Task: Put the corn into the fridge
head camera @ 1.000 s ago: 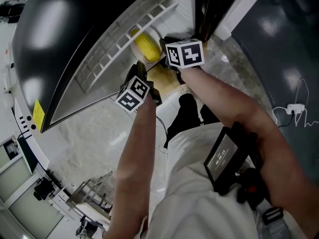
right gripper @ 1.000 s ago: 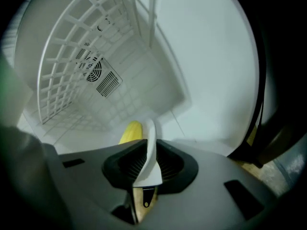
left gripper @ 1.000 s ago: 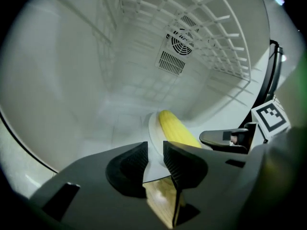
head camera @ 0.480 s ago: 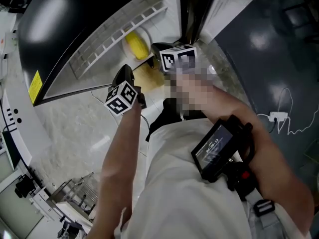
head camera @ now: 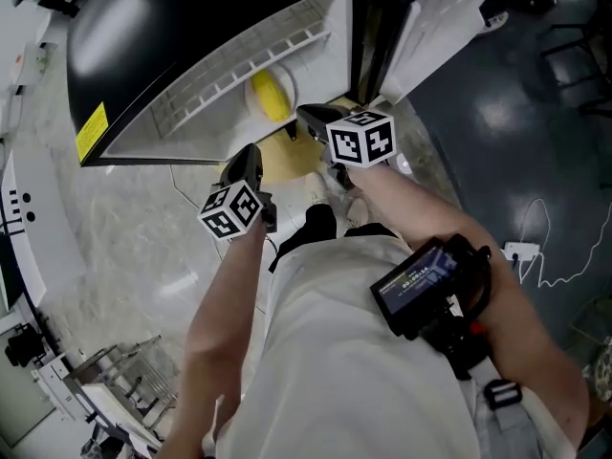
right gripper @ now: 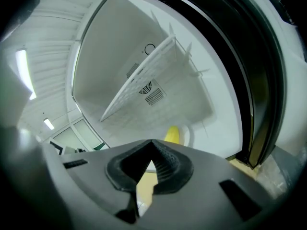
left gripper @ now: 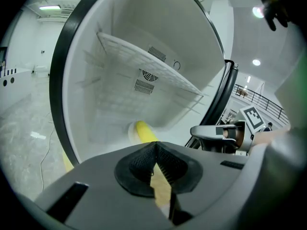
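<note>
The corn (head camera: 271, 97) lies on the floor of the open fridge (head camera: 191, 27), below the wire shelf (head camera: 239, 60), a little way in from the opening. The left gripper (head camera: 251, 153) and the right gripper (head camera: 312, 115) hang just outside the fridge, both clear of the corn. In each gripper view the jaws are closed tip to tip with nothing between them. The placing looks done, and what remains is the risk. The cob is round and rests near the front, so a knock to the cabinet or a careless swing of the white door (head camera: 440, 17) could send it rolling toward the lip. The right gripper is the nearer of the two to the opening and could clip the frame as it comes away. The door stands open, and the cold will leak if it is left that way. Compared with a second ago, the corn sits in the same spot, while the right gripper, then just beside the cob, has drawn back from it.
</note>
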